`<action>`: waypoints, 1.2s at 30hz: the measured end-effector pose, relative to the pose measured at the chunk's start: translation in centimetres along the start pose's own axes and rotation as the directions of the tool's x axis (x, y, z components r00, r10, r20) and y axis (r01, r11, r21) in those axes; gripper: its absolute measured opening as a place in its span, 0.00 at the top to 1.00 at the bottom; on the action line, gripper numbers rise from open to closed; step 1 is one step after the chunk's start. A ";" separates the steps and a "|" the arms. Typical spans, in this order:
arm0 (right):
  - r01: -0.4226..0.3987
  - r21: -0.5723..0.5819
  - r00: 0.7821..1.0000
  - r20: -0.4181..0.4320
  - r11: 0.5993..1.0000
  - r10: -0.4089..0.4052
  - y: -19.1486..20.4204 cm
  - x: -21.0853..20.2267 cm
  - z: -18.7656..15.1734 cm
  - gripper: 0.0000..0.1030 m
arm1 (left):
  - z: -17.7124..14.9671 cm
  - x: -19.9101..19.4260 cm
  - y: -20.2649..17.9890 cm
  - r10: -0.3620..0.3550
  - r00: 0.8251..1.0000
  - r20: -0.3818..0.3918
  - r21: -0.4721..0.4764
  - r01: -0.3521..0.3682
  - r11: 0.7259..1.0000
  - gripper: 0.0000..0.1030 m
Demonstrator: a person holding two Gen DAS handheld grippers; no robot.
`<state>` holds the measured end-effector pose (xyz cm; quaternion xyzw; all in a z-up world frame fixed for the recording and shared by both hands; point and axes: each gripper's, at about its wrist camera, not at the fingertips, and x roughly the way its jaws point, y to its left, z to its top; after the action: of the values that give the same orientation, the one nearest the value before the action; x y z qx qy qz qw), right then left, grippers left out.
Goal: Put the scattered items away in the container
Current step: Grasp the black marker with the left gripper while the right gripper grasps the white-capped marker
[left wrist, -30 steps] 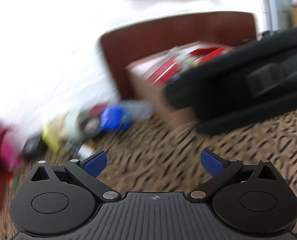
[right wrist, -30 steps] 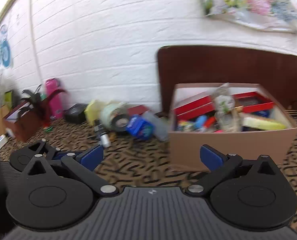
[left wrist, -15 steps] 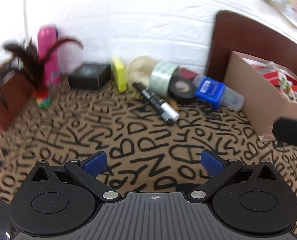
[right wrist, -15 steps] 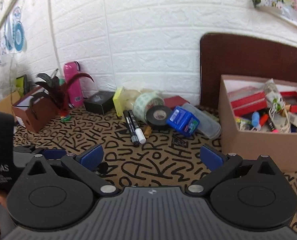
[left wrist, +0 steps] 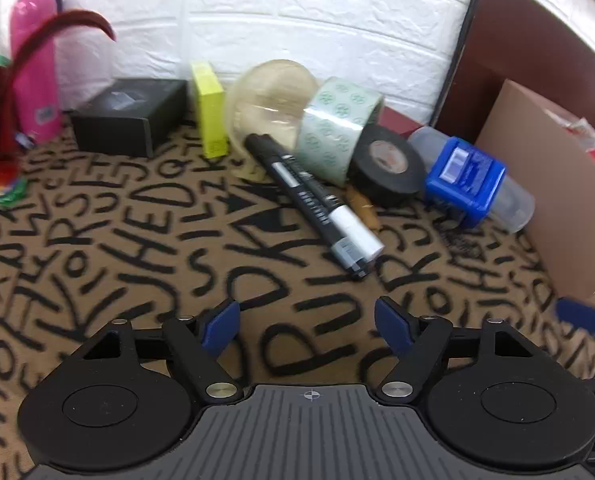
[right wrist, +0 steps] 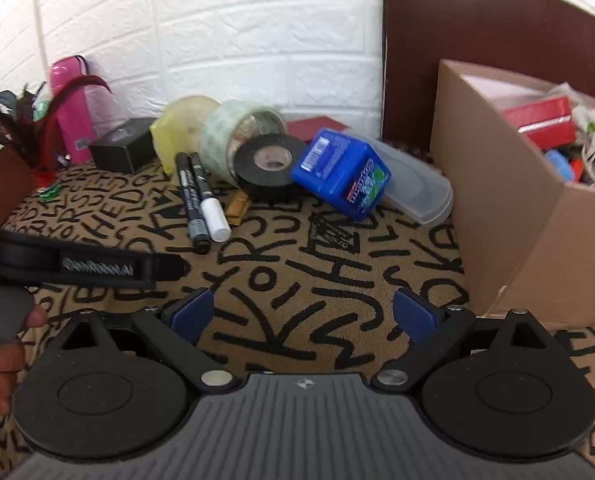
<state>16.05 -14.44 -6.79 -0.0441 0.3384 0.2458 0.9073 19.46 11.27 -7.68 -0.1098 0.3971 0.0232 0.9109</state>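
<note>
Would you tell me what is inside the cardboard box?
In the cardboard box a red box, a crinkled clear bag and blue and red bits show; its wall hides what lies deeper.

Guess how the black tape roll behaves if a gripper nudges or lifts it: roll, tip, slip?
The black tape roll leans on edge against the patterned tape roll, so a nudge probably tips it flat or rolls it. It looks rigid, with a likely grippy surface; pinching through its open core should hold.

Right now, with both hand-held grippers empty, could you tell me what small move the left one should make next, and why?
Probably ease the left hand-held gripper forward to straddle the markers. They lie nearest ahead of it on the mat, outside the box. Its jaws, which have just been closing a little, hold nothing and look wide enough.
</note>
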 end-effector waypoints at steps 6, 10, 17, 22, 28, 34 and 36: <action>-0.003 0.019 1.000 -0.014 1.000 0.003 -0.5 2.1 0.1 0.06 | 0.9 2.1 -0.4 -0.069 0.998 -0.005 0.009 0.069 0.998 0.21; -0.019 0.010 1.000 -0.022 1.000 0.019 -0.2 2.9 0.2 0.06 | 1.6 2.5 -0.5 -0.009 1.000 0.019 0.046 0.008 0.999 0.42; -0.054 -0.018 0.998 -0.009 0.998 0.054 1.4 4.5 0.7 0.09 | 1.5 1.7 3.6 0.028 0.999 0.033 -0.052 -0.026 0.998 0.85; -0.074 -0.077 0.997 0.017 0.994 0.075 3.5 6.0 1.4 0.17 | 2.4 1.9 4.7 0.005 0.999 0.039 -0.056 -0.003 0.998 0.57; -0.079 -0.091 0.996 0.034 0.993 0.083 4.6 8.0 3.0 0.43 | 3.1 3.0 4.7 0.019 0.999 0.041 -0.025 -0.018 1.000 0.65; -0.100 -0.113 0.995 0.019 0.989 0.103 5.1 7.4 2.5 0.78 | 2.4 2.3 4.9 0.019 0.999 0.029 -0.004 -0.019 1.000 0.89; -0.113 -0.107 0.994 0.004 0.988 0.114 5.2 6.3 1.8 0.79 | 1.6 1.5 4.8 0.016 1.000 0.025 0.005 -0.016 1.000 0.90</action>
<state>18.76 -6.86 -8.93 -0.0717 0.3220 0.3148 0.8900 21.07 16.23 -8.60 -0.1040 0.3868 0.0310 0.9158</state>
